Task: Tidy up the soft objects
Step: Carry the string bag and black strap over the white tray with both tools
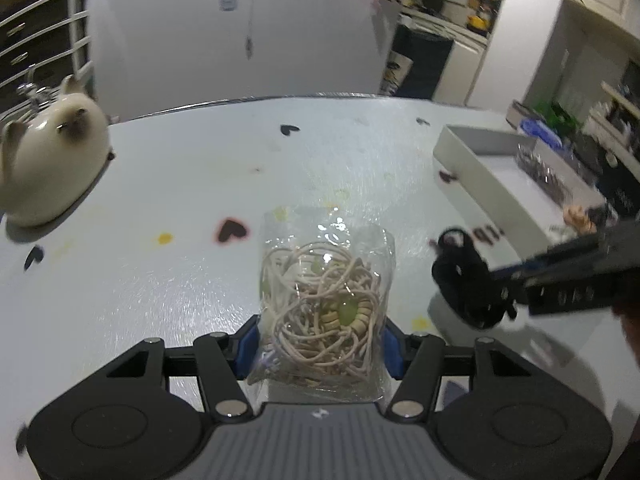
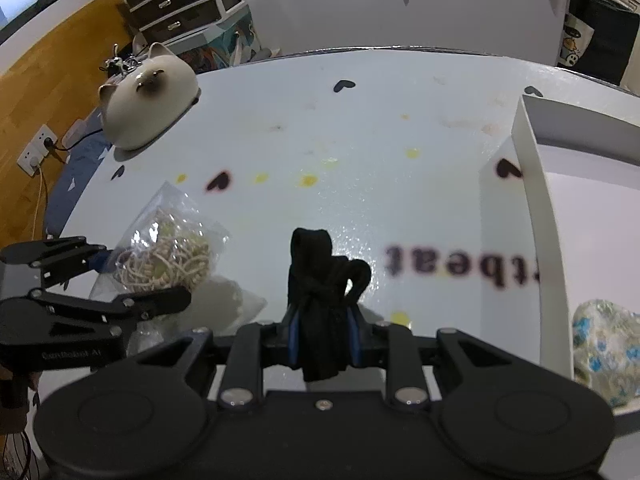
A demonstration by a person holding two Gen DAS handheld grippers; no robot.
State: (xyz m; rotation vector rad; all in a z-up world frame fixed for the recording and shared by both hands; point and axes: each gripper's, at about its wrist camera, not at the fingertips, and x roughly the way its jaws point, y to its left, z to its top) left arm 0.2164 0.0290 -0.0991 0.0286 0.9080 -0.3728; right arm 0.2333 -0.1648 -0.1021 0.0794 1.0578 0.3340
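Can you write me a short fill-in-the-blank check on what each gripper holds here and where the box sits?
1. The left gripper is shut on a clear bag of ____ cord.
2. The right gripper clamps a knotted bundle coloured ____.
3. The white box stands on the table's ____ side.
4. The ceramic ornament is shaped like a ____.

Missing words: beige; black; right; cat

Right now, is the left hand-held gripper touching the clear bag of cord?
Touching. The left wrist view shows the left hand-held gripper with blue pads pressed against both sides of the clear bag of cord.
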